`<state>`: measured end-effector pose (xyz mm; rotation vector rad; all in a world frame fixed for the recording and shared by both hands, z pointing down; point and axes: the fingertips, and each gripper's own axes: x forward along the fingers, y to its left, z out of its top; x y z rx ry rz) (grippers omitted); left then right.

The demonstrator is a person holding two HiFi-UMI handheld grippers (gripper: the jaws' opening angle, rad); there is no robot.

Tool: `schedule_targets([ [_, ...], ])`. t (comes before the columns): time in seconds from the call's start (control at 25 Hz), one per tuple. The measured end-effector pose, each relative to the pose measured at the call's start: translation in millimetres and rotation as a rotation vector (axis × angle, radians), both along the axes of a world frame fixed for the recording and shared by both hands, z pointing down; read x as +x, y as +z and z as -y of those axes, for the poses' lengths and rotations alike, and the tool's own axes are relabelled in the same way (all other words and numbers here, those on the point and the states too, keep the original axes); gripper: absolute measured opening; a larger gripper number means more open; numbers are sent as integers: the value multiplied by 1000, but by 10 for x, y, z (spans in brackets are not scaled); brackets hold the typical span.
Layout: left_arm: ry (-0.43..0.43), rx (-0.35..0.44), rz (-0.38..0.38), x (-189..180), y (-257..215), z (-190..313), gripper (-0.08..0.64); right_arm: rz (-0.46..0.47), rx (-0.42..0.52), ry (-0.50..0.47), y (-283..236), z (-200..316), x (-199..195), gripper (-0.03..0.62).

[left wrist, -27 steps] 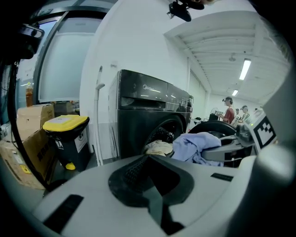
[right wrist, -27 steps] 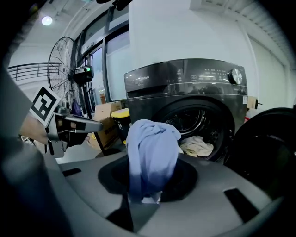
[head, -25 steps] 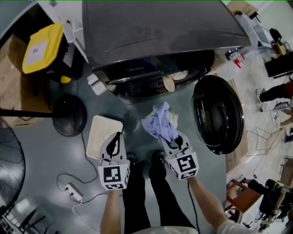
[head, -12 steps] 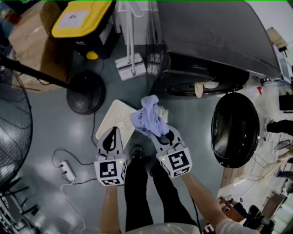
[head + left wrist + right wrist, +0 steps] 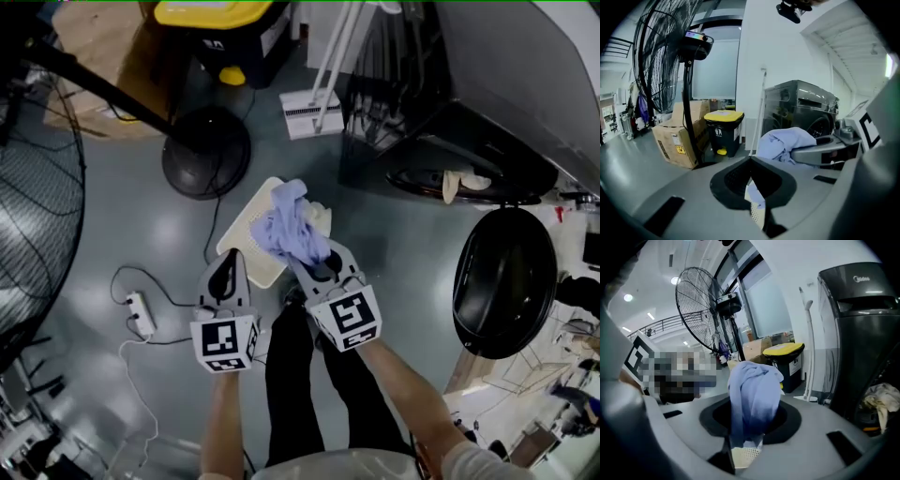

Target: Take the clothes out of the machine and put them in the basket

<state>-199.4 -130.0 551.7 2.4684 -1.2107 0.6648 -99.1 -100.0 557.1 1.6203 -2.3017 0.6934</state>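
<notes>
Grey floor (image 5: pixel 122 234) bears the white basket (image 5: pixel 240 242), fan base (image 5: pixel 206 152) and power strip (image 5: pixel 141 314)

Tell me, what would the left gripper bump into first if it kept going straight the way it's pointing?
Probably the white basket on the floor. The left gripper aims slightly downward at it, though depth is hard to judge.

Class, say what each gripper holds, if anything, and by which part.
The right gripper grips a pale blue garment by a bunched fold, the rest heaped over its jaws. The left gripper holds nothing.
</notes>
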Motion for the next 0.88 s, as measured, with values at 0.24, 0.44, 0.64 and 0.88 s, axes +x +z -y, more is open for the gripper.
schedule_targets([
  [0.24,-12,-22,13,-45,106,-35,18,28,-61,-28,366,129,-236,135],
  [0.44,-4,-11,7,22,121,20,18,-6,-132,-64,879,195,-310,137],
  [0.64,-18,-16,9,-27,247,71,18,-37,-201,-99,1388,196,-382,138],
  [0.88,-30,-36,20,-173,402,54,18,-68,-275,-124,1845,201,-452,168],
])
